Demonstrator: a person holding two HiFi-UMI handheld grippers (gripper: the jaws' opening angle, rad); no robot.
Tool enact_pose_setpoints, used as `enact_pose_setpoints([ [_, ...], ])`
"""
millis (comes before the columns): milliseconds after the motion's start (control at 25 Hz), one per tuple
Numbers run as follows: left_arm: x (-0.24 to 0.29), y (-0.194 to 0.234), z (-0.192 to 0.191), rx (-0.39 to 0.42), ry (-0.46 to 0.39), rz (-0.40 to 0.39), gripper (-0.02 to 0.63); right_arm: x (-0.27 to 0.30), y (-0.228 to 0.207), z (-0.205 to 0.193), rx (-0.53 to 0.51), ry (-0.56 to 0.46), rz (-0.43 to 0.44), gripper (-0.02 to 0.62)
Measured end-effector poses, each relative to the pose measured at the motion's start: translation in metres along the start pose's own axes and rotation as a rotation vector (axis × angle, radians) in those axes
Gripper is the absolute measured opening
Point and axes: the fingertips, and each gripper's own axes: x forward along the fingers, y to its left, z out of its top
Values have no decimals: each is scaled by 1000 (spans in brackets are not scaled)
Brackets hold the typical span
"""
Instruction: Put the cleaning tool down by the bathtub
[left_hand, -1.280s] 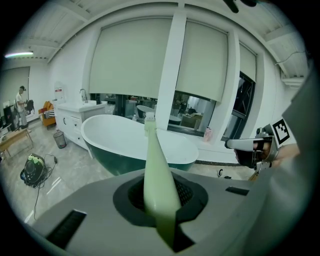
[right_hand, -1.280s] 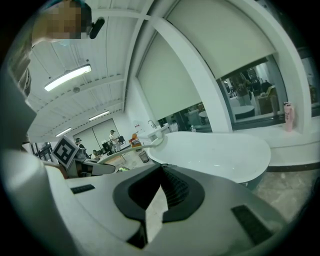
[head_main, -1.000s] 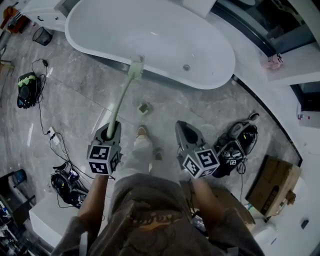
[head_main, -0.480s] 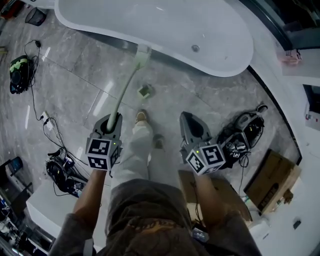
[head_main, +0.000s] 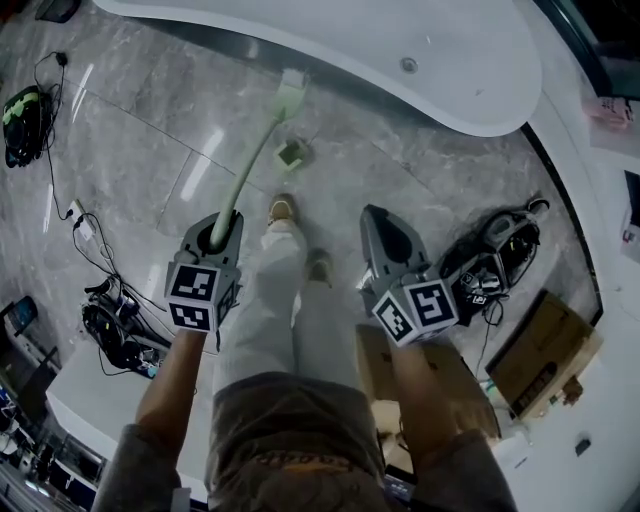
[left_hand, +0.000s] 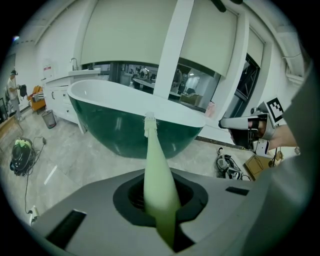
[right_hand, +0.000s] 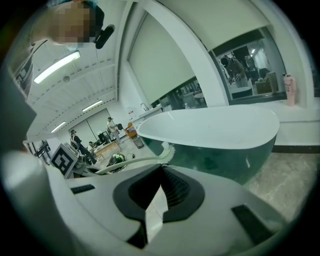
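Note:
A long pale green cleaning brush (head_main: 250, 165) sticks forward out of my left gripper (head_main: 215, 245), which is shut on its handle. The bristled brush head (head_main: 290, 95) hangs above the grey floor just short of the white bathtub (head_main: 400, 50). In the left gripper view the handle (left_hand: 156, 170) runs up between the jaws toward the tub's dark green side (left_hand: 110, 125). My right gripper (head_main: 385, 240) is held level beside it, shut, with nothing in it. In the right gripper view (right_hand: 161, 192) the pads meet, and the brush (right_hand: 135, 164) crosses in front of the tub (right_hand: 215, 130).
A small green square thing (head_main: 291, 153) lies on the floor near the person's shoe (head_main: 283, 210). Cables and gear (head_main: 115, 335) sit at the left, a dark bag (head_main: 480, 270) and a cardboard box (head_main: 545, 355) at the right. People stand in the far room (left_hand: 12, 90).
The tub has slid toward the top of the head view. The brush head, earlier at the tub's rim, now hangs over the floor in front of it. Both grippers keep their state.

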Motion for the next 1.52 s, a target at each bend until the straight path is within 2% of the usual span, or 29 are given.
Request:
enact_pose_setpoints([
  [360, 46, 15, -15, 13, 57, -18, 25, 24, -7, -16, 14, 24, -5, 0],
  [1520, 206, 37, -142, 65, 523, -44, 21, 33, -24, -52, 90, 75, -32, 0],
])
